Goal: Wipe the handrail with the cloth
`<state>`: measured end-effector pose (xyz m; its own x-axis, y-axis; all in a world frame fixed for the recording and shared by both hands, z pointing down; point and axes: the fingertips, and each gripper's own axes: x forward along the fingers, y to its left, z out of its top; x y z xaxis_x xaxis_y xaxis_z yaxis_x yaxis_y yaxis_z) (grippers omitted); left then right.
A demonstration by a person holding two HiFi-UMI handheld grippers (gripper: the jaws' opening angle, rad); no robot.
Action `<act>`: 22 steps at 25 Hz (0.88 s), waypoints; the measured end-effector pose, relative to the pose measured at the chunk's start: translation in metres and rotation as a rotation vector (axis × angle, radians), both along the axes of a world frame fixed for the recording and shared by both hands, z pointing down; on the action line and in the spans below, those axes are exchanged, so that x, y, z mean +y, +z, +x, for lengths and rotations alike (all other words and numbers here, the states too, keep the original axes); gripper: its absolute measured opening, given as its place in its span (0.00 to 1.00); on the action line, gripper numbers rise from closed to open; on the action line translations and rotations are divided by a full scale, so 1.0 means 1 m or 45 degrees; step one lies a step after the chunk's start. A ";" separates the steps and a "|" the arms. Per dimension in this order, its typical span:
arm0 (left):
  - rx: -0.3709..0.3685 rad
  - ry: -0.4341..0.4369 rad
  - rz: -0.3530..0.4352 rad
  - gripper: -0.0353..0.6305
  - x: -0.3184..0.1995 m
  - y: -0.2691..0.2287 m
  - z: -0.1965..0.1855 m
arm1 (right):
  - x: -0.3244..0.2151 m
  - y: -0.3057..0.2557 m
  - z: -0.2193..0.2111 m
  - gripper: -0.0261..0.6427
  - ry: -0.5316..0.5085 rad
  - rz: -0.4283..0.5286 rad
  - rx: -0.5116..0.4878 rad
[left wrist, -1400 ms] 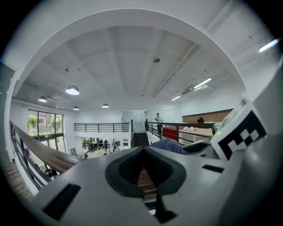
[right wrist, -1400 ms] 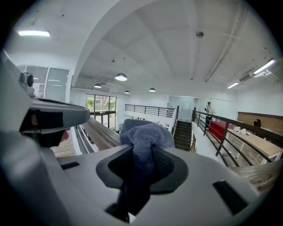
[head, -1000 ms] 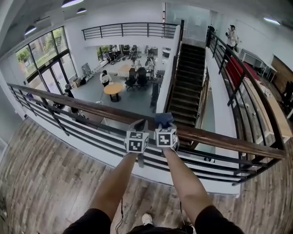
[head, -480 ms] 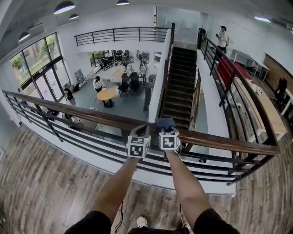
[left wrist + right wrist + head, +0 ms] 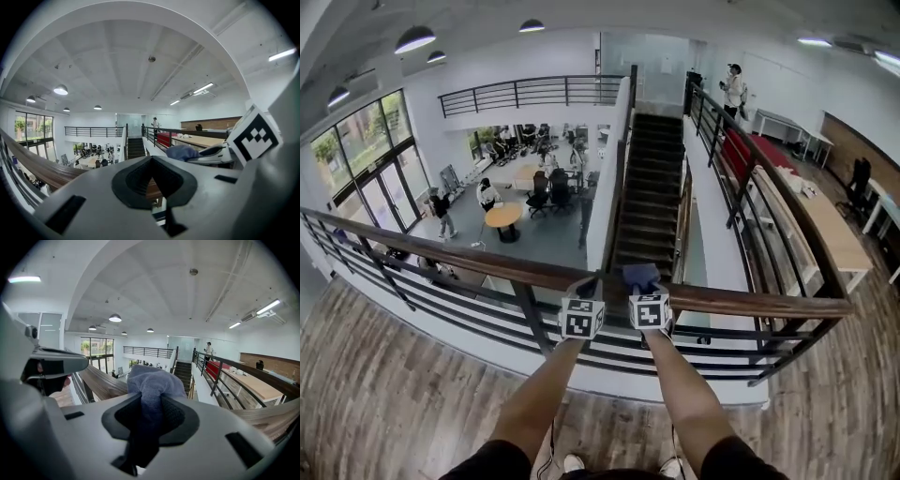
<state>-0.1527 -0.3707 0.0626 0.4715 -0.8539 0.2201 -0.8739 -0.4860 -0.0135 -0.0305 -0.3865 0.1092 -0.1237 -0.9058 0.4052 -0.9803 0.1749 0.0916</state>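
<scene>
The right gripper pinches the bunched blue cloth, and the wad bulges past the jaw tips, so fabric rather than plastic appears to meet the wooden handrail just ahead of and below it. Close on its left, the left gripper has its jaws pressed together on nothing, its tips at the same rail, probably only steadying. The rail's long axis runs crosswise to both grippers, so the stroke likely goes sideways.
</scene>
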 end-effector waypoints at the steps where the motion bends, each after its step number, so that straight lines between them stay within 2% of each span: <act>1: -0.002 0.009 -0.004 0.05 0.001 0.000 0.014 | 0.002 0.000 0.017 0.18 0.009 0.003 -0.002; 7: 0.000 0.063 -0.022 0.05 0.019 0.001 0.091 | 0.029 0.004 0.100 0.18 0.053 -0.012 -0.009; 15: -0.013 0.116 -0.017 0.05 0.031 -0.009 0.182 | 0.046 0.001 0.186 0.17 0.099 -0.036 -0.037; 22: -0.003 0.149 -0.030 0.05 0.060 -0.002 0.280 | 0.076 0.002 0.279 0.17 0.101 -0.023 -0.003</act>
